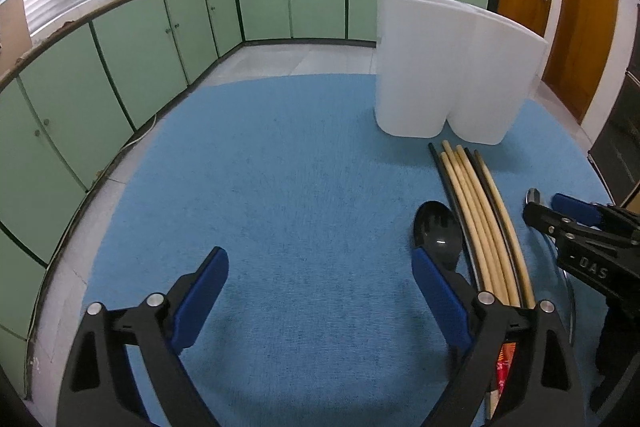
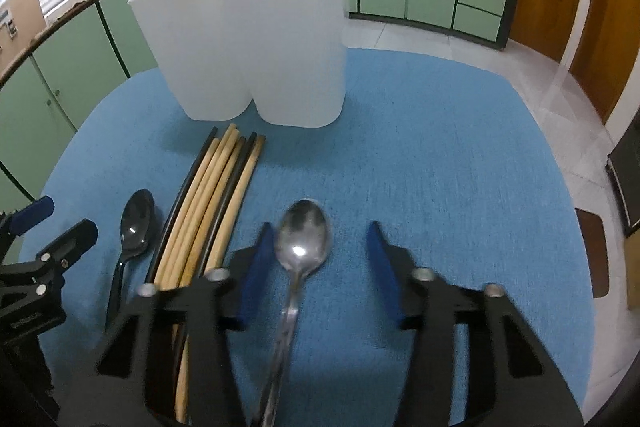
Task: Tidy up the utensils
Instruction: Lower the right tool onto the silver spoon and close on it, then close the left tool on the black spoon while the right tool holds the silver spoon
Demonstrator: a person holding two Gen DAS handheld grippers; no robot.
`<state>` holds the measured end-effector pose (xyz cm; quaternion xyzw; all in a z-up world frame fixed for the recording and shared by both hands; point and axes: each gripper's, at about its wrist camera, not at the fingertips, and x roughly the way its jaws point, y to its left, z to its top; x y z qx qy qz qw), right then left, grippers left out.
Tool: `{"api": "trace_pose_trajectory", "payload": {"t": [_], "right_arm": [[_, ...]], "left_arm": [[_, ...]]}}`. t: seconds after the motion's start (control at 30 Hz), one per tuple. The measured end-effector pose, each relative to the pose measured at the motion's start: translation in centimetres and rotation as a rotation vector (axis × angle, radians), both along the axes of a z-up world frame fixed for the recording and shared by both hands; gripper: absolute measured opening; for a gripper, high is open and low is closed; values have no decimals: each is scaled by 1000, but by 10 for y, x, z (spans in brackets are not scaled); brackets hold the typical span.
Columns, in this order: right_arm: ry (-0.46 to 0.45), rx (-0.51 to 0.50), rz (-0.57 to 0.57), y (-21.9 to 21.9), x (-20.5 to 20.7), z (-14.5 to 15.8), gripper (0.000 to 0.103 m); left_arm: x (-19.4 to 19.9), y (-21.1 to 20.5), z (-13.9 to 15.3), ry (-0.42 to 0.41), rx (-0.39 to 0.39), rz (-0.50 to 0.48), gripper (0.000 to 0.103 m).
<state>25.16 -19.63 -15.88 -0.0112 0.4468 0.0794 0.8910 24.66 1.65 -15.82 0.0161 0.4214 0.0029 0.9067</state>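
Lining up right gripper, jaws apart around metal spoon, left gripper gaping idle; needing to clamp next.

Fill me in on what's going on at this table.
A person is sorting utensils with two handheld grippers. The right gripper straddles the metal spoon, pads not yet pressing. The left gripper is open beside the black spoon. Chopsticks lie between the spoons, before the white holder.
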Motion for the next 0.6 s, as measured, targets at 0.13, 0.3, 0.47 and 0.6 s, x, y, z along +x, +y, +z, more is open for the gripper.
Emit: {"api": "trace_pose_trajectory", "payload": {"t": [0.13,0.3,0.47,0.6], "right_arm": [[1,22,4,-3,2,-1,27],[3,23,-7,-11,6,2,27],[5,36,-15,-16,7,2,27],[4,44,-18,-13,9,3,27]], "left_arm": [[0,-9,1,11,-39,-32,91],[6,-27,-2,19,-38,-69,91],[24,-39,-8,39,-17,-70,91],[26,-37,-10,55,-17,-68,91]]}}
